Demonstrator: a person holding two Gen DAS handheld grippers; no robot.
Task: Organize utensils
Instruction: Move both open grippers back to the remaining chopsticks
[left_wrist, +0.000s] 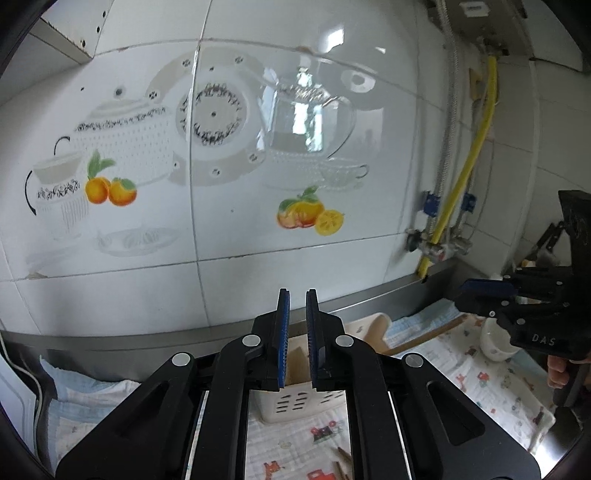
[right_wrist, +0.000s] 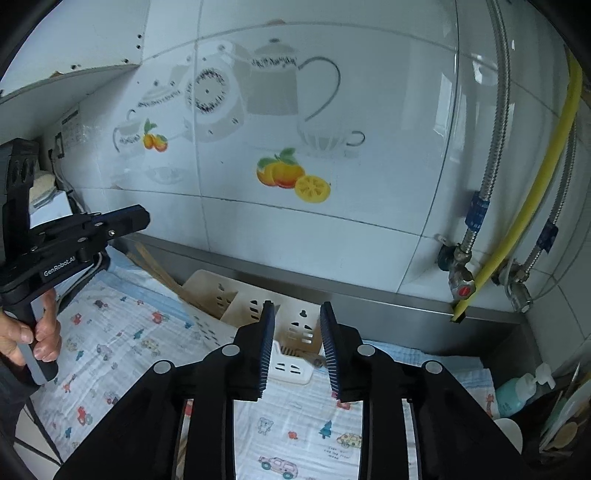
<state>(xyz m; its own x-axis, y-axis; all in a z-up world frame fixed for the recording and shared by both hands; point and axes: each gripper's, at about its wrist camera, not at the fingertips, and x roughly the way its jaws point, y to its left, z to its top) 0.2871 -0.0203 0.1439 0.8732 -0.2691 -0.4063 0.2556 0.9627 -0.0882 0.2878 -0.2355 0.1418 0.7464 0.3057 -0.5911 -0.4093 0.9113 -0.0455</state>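
Note:
A cream slotted utensil holder (right_wrist: 258, 306) stands on the patterned cloth by the wall, with wooden chopsticks (right_wrist: 162, 273) leaning out of its left side. In the left wrist view the holder (left_wrist: 295, 402) sits just below my fingers, and a wooden spatula (left_wrist: 417, 336) lies to its right. My left gripper (left_wrist: 297, 339) is held above the holder, jaws a narrow gap apart with nothing between them. My right gripper (right_wrist: 297, 347) is open and empty above the holder. Chopstick ends (left_wrist: 343, 458) lie on the cloth near me.
A white bowl (left_wrist: 493, 339) sits under the right gripper in the left wrist view. Tiled wall, metal hoses and a yellow pipe (right_wrist: 524, 199) stand at the right. A teal soap bottle (right_wrist: 517, 391) and dishes are at the far right. The steel counter edge (right_wrist: 332, 288) runs along the wall.

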